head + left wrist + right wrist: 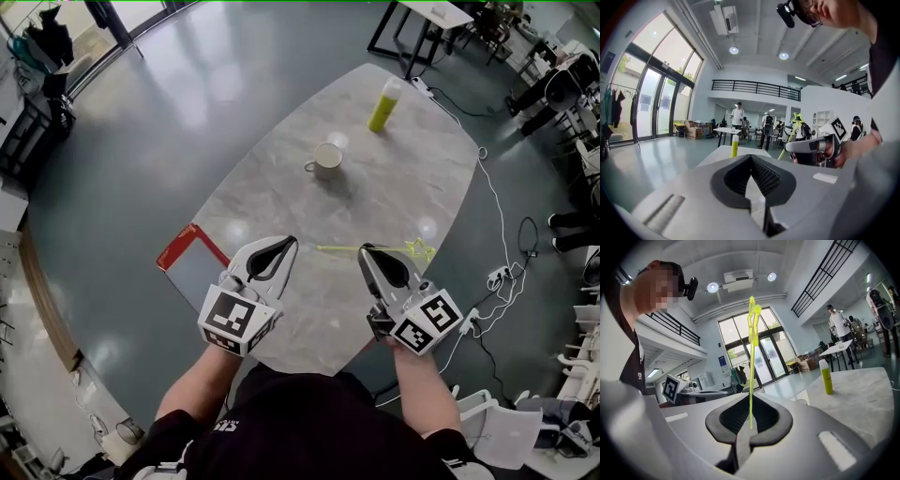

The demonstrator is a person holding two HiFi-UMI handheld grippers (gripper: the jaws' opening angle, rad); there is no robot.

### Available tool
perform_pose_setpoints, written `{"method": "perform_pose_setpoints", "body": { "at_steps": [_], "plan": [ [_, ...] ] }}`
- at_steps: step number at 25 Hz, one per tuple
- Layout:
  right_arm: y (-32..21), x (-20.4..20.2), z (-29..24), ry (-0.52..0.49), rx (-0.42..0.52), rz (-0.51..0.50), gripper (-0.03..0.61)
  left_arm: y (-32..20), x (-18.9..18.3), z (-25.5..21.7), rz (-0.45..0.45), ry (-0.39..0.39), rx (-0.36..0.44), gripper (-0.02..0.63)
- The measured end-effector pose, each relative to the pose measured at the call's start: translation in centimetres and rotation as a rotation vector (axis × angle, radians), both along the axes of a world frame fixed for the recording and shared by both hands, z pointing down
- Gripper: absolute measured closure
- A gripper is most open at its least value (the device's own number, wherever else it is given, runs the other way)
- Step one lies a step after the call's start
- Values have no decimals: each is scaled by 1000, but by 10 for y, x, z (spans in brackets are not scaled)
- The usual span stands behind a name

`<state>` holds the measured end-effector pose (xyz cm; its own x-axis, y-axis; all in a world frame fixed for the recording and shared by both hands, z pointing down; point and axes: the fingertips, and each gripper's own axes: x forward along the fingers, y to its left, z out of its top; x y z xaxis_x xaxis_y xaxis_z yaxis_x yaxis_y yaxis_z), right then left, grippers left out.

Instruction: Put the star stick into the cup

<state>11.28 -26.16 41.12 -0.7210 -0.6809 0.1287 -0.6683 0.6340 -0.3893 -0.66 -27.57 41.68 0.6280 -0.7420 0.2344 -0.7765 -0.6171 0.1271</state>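
a: head view first. how far along is this?
b: early to middle, i'd judge. the star stick is picked up. the right gripper has its jaws pressed nearly together on the thin shaft. in the right gripper view the shaft rises from between them, with the star at the top.
a: and the cup?
b: upright on the table, nothing poking out of it. it's well apart from the stick and farther from the person. so the grasp looks done. what's left is carrying the stick over, tipping it end-down and letting it go into the cup.
a: left gripper doing anything?
b: no. its jaws are together on nothing, and it's held beside the right one over the near part of the table.
a: is the stick clear of the surface?
b: the left gripper view shows it slanting up by the right gripper, star high, so i'd say yes. the head view alone leaves it unsure.
a: the surface?
b: a pale grey marbled top with a rounded outline, glossy enough to show lamp reflections. a yellow-green bottle stands beyond the cup. a flat red-edged thing sits at the left edge, and i can't tell what it is.
a: the room?
b: a large open hall with a shiny grey floor, tall glass doors and a railed mezzanine. there are people far back, and white cables trail on the floor at the right.
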Motion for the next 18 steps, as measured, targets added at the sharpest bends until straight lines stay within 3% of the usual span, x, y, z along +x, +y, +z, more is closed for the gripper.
{"method": "perform_pose_setpoints", "body": {
  "at_steps": [12, 16, 18],
  "plan": [
    [-88, 2, 24, -30, -21, 39, 549, -68, 9, 34, 3, -7, -31, 611],
    [-114, 3, 38, -22, -34, 37, 549, -88, 8, 47, 4, -86, 14, 611],
    [-128, 4, 46, -13, -40, 35, 549, -98, 9, 58, 8, -87, 8, 611]
  ]
}}
